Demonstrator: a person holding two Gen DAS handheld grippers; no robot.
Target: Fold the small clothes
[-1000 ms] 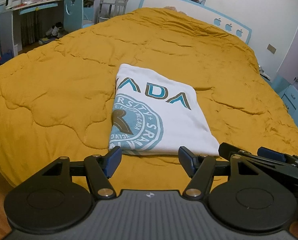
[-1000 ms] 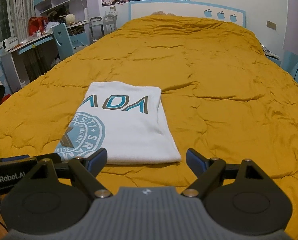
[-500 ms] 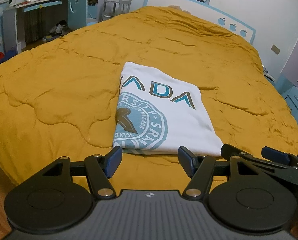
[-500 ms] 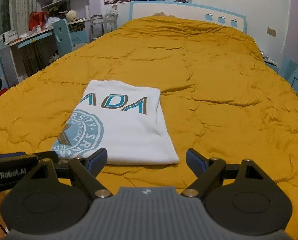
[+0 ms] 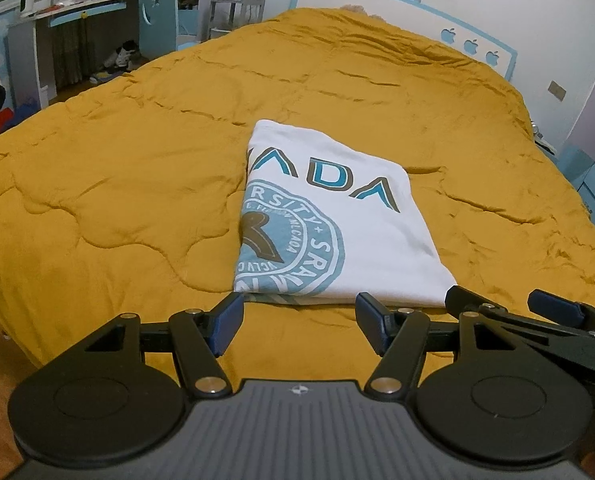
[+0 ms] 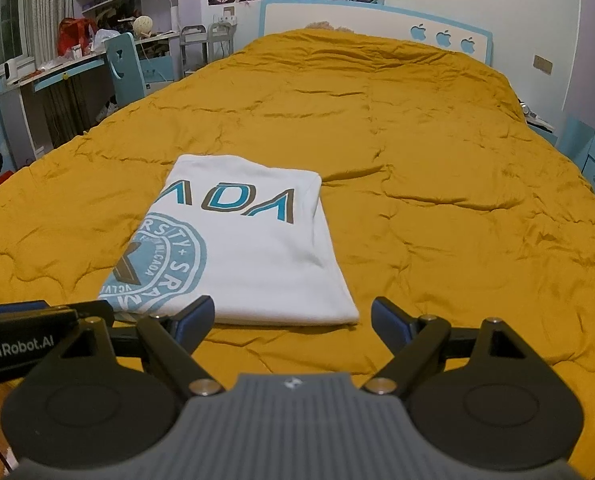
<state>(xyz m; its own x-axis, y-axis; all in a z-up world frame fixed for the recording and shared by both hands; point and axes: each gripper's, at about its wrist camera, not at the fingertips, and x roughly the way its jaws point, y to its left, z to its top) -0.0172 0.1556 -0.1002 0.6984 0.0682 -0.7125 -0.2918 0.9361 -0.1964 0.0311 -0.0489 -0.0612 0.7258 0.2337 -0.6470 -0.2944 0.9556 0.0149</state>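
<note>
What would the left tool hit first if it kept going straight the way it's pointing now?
Most likely the near edge of the folded white T-shirt, which lies just ahead of the open left tool. Depth is unclear, so it might touch the yellow quilt just in front of that edge first.

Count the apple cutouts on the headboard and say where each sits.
3, in a row at the headboard's right end: left apple, middle, right.

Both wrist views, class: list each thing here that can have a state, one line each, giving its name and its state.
White T-shirt: folded into a flat rectangle, printed side up, lying on the quilt, not gripped.
Mustard quilt: spread over the bed, wrinkled.
Left gripper: open, empty, near the shirt's front edge.
Right gripper: open, empty, near the shirt's front edge.
</note>
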